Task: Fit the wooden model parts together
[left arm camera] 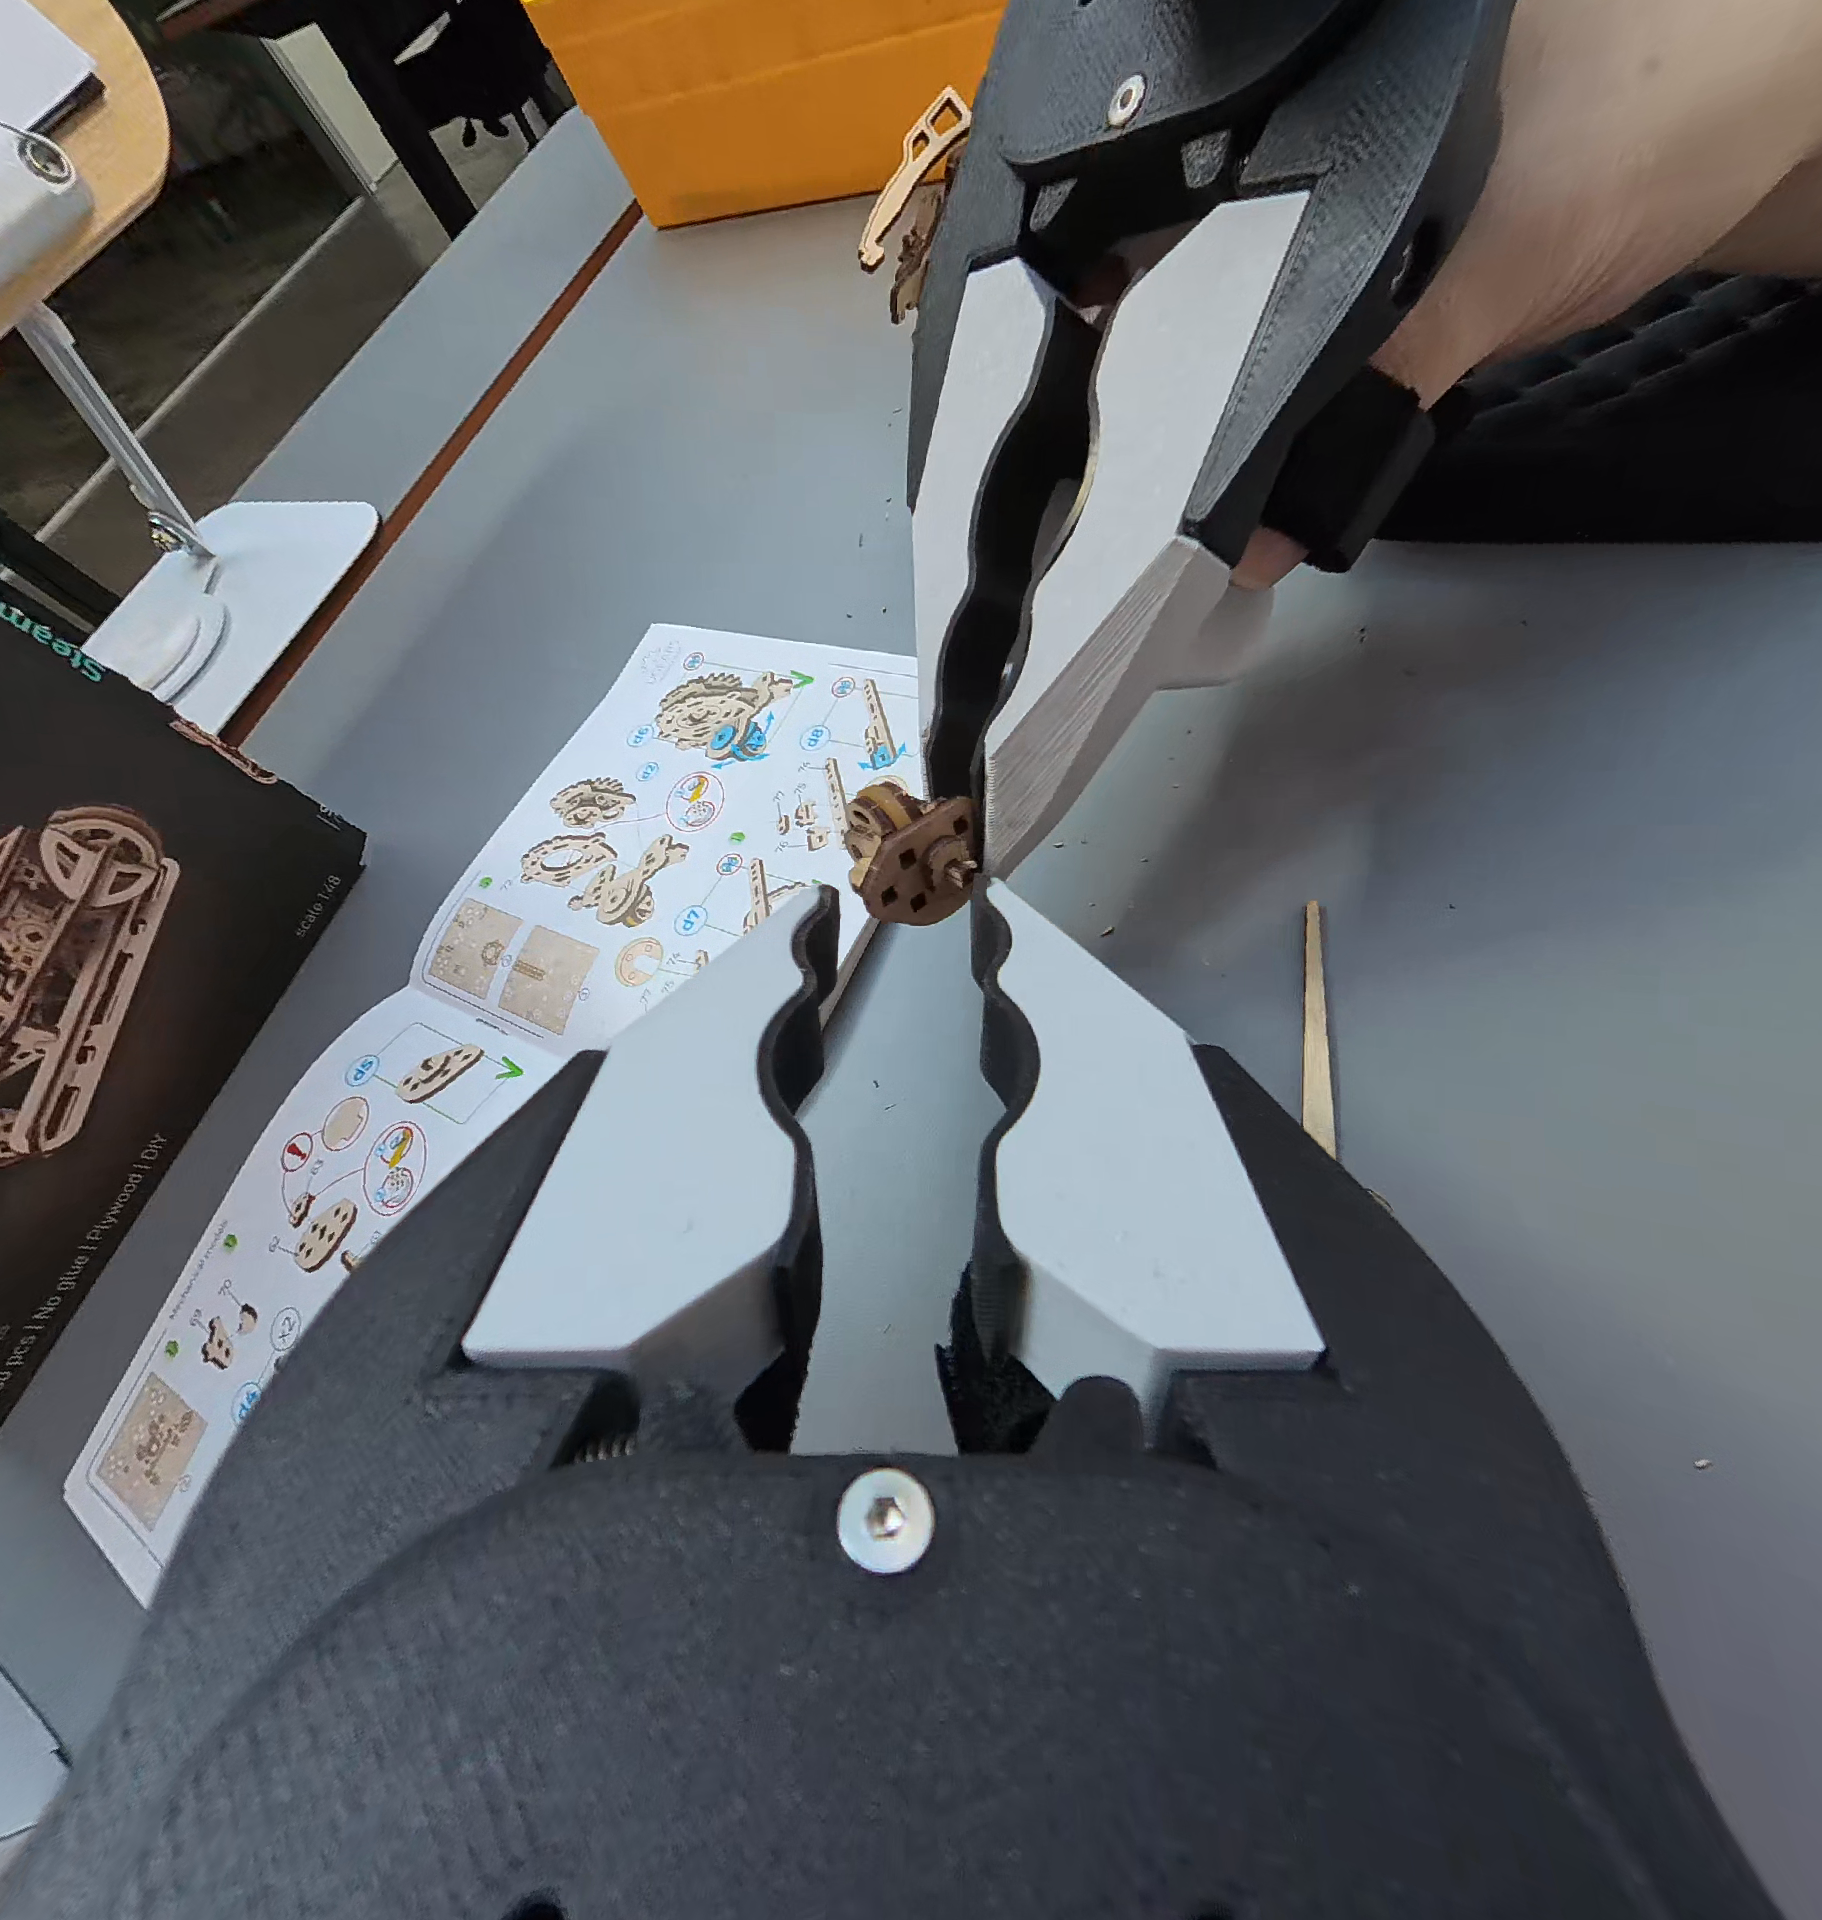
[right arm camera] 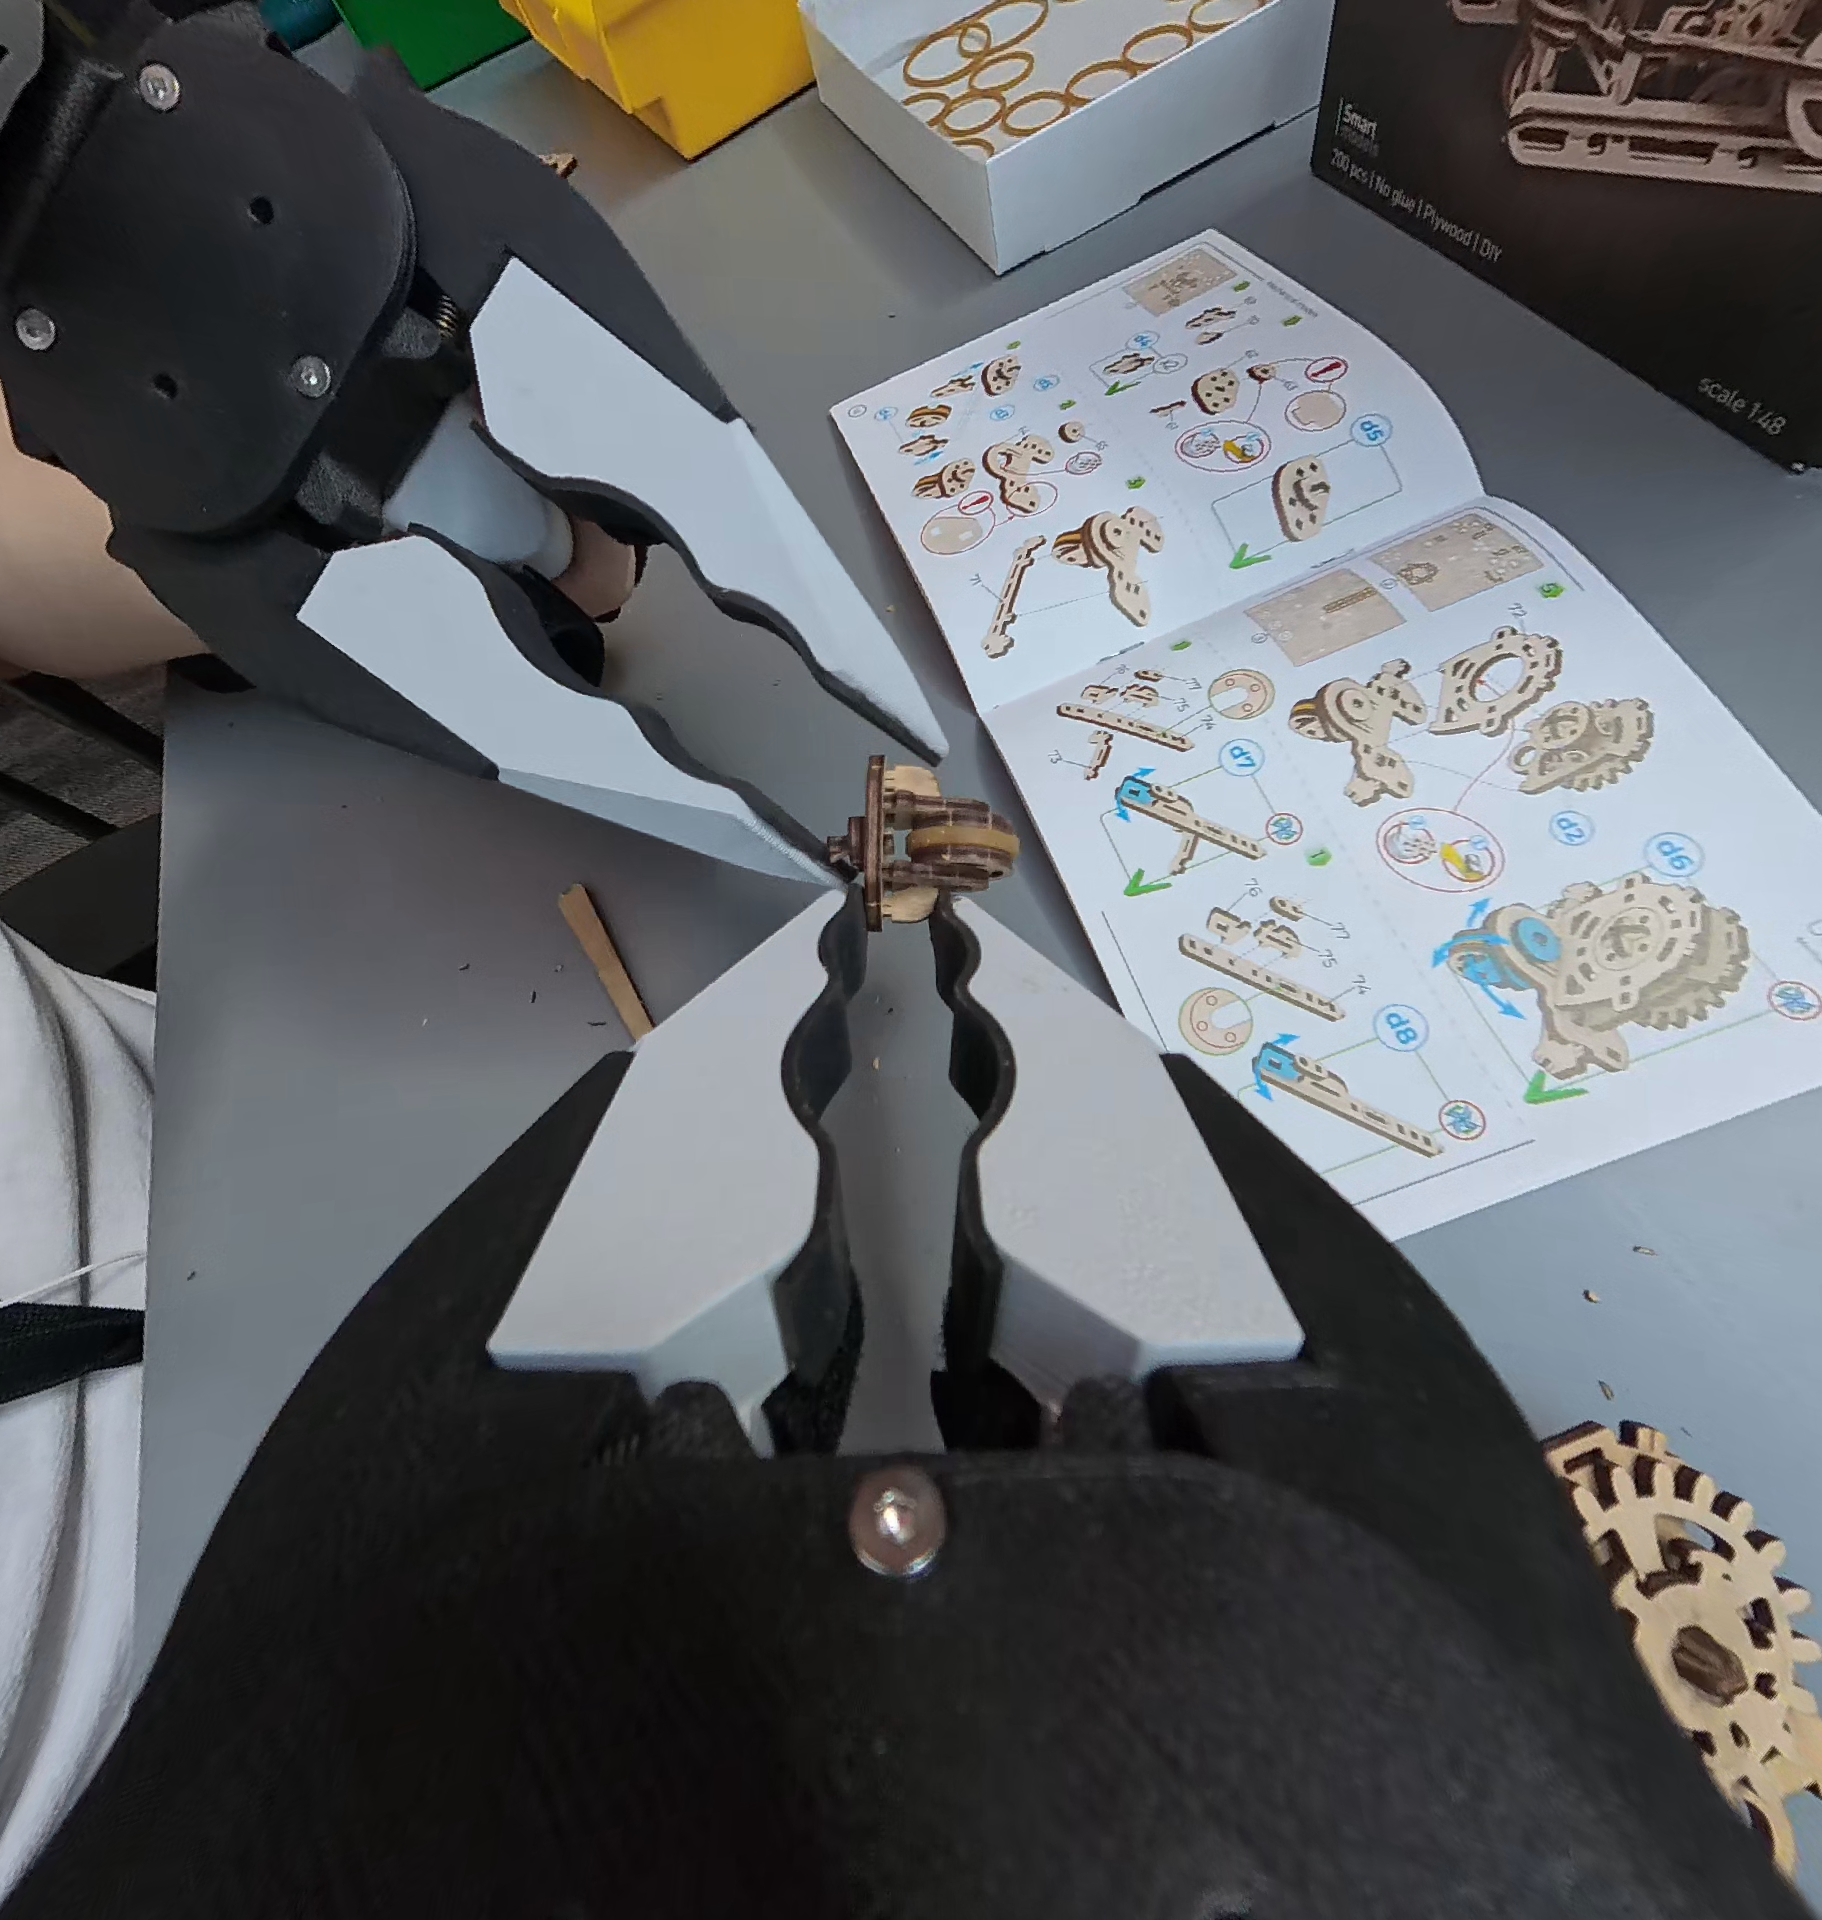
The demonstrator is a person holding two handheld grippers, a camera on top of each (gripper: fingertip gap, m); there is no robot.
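A small wooden assembly (left arm camera: 912, 857), a square holed plate with a peg and a round hub, hangs above the grey table. My right gripper (right arm camera: 891, 909) is shut on it (right arm camera: 938, 831). In the left wrist view the right gripper (left arm camera: 964, 821) comes down from the top. My left gripper (left arm camera: 902, 891) is open, with its tips on either side of the plate. In the right wrist view the left gripper (right arm camera: 891, 812) comes in from the upper left, and its lower fingertip (right arm camera: 782, 842) touches the peg end.
An open instruction sheet (right arm camera: 1406, 727) lies under the work, with a black kit box (right arm camera: 1613, 208) beyond it. A white tray of wooden rings (right arm camera: 1073, 197), a yellow bin (right arm camera: 678, 62), a wooden gear (right arm camera: 1696, 1642) and a thin stick (left arm camera: 1317, 1029) lie around. Left tips and right tips are each some 8 centimeters from the thin stick (left arm camera: 1317, 1029).
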